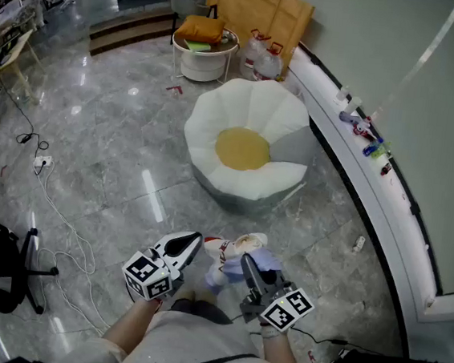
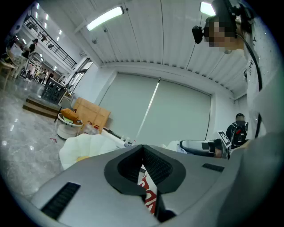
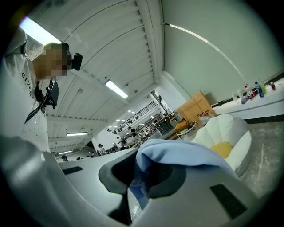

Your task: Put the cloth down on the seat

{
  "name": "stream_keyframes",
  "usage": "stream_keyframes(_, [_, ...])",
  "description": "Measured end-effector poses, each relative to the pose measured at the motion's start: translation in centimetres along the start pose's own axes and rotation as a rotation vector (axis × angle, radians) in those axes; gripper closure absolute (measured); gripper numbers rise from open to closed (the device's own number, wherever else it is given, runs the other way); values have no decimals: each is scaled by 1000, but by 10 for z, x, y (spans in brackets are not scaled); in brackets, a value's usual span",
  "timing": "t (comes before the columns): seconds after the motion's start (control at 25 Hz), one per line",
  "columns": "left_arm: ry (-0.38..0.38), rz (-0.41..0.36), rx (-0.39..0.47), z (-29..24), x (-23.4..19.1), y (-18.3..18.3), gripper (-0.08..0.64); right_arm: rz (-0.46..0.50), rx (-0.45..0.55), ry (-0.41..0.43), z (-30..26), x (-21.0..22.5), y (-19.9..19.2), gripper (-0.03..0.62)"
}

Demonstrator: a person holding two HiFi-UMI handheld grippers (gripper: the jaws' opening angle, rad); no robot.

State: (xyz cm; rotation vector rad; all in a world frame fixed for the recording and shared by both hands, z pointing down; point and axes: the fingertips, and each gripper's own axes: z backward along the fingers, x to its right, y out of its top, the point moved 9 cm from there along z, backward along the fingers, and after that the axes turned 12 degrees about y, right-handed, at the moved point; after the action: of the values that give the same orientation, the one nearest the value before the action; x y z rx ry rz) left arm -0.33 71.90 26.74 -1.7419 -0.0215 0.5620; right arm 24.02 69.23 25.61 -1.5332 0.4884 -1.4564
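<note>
My left gripper [image 1: 191, 245] and right gripper [image 1: 247, 267] each clamp the cloth [image 1: 240, 244], bunched between them so it clears the floor [image 1: 116, 165]; the seat [image 1: 218, 115] stands well ahead.

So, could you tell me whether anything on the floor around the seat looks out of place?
A white cable with a power strip trails loose across the floor at the left, a red scrap lies near the round table, and a small white object lies by the wall. The seat itself looks tidy.
</note>
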Motion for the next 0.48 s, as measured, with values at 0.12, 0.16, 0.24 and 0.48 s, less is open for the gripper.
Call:
stream_keyframes(0.12, [-5, -7, 0, -4, 7, 3, 546, 3, -1, 11, 4, 0, 5, 532])
stream_keyframes(0.16, [-5, -8, 1, -6, 9, 4, 546, 4, -2, 16, 5, 1, 7, 532])
stream_keyframes(0.24, [-1, -2, 7, -10, 12, 6, 546, 5, -3, 29, 6, 3, 10, 532])
stream_keyframes(0.48, [14, 9, 26, -14, 22, 3, 546, 15, -4, 61, 11, 6, 13, 532])
